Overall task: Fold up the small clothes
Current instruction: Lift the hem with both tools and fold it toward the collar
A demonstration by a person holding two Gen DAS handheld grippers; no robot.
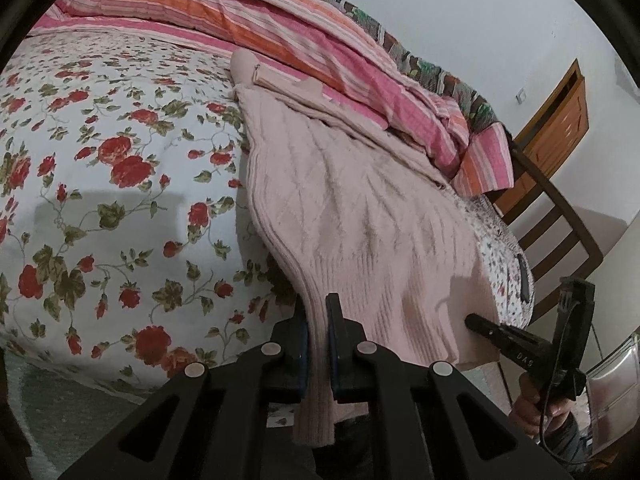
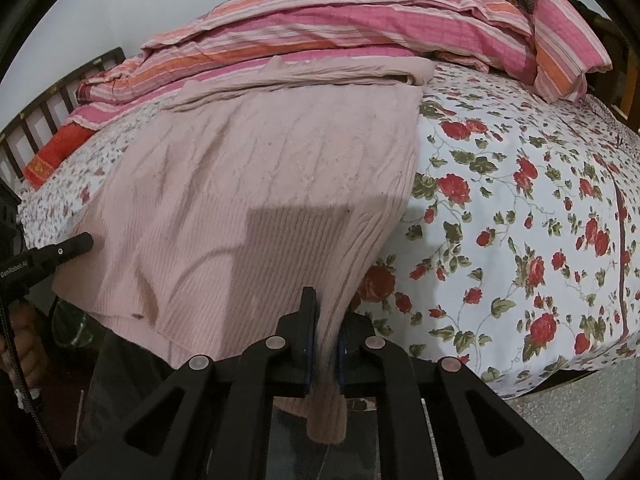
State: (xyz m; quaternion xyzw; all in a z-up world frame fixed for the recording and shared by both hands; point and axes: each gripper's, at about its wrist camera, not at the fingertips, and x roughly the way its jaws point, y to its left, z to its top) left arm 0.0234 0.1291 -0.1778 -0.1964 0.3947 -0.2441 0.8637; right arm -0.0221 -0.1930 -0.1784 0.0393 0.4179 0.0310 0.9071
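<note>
Sweater [image 1: 360,216] hem hidden behind gripper [image 1: 318,344].

Each claw [image 1: 318,344] is matte black plastic with angular cut-out arms, round silver rivets and blue pads [image 2: 308,344]. A black cable [image 1: 560,360] loops along the right claw [image 2: 326,340], and white lettering marks both.

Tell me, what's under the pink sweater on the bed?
The pink sweater lies on the flowered sheet, and its far end rests on a folded beige garment. Its near hem hangs off the bed, pinched by both grippers. Anything else beneath it is covered.
</note>
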